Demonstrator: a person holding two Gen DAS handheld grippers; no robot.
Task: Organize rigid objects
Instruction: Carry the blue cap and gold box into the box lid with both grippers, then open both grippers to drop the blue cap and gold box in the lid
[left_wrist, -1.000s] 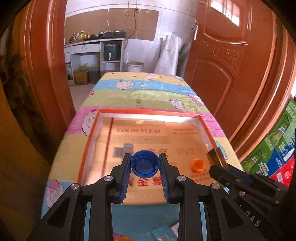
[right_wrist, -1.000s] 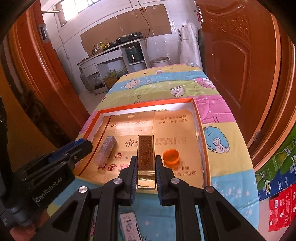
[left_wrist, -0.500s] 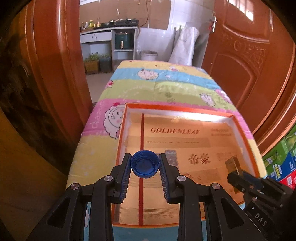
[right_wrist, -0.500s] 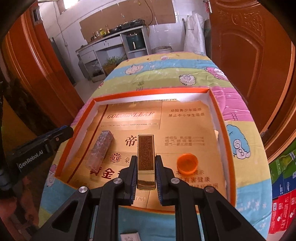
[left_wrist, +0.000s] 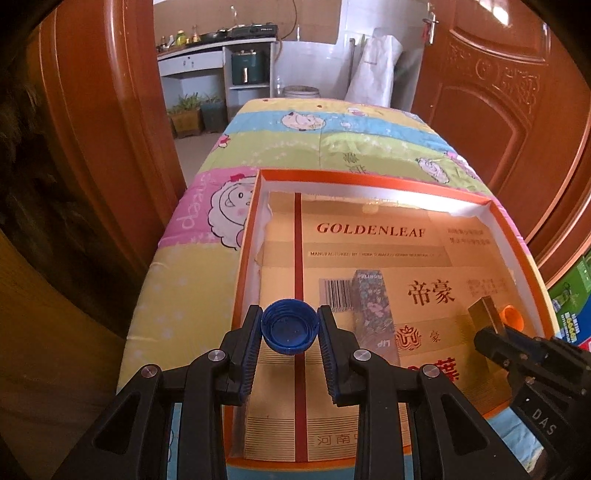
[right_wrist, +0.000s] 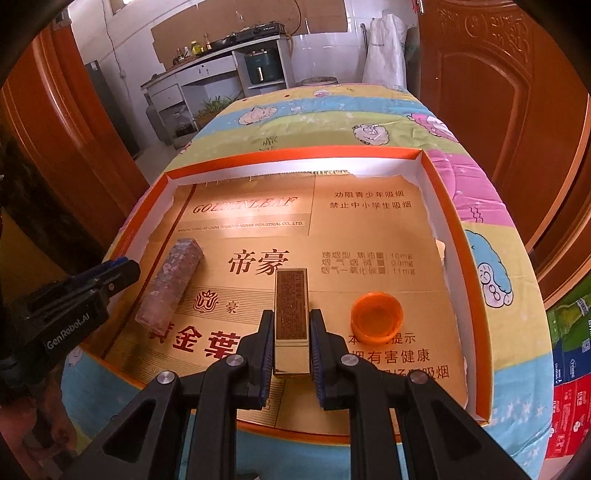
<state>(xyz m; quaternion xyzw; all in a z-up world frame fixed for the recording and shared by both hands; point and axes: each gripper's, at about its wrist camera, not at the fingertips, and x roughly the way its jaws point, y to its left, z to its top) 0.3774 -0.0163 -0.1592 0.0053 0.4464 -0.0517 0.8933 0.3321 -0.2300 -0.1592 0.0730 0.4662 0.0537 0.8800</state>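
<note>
Quilted table, orange tray (right_wrist: 448, 236). L gripper (left_wrist: 290, 330) clamped on blue cap (left_wrist: 290, 326), R gripper (right_wrist: 291, 332) on gold bar (right_wrist: 291, 314); lower flat onto bare floor, then release.

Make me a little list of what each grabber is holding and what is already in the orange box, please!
left gripper: shut on blue bottle cap, held over the box's left side
right gripper: shut on gold box, held over the tray
orange-rimmed box: on the cartoon blanket, lined with gold printed card
already inside: patterned long box lying on the left; orange cap on the right, open side up
</note>
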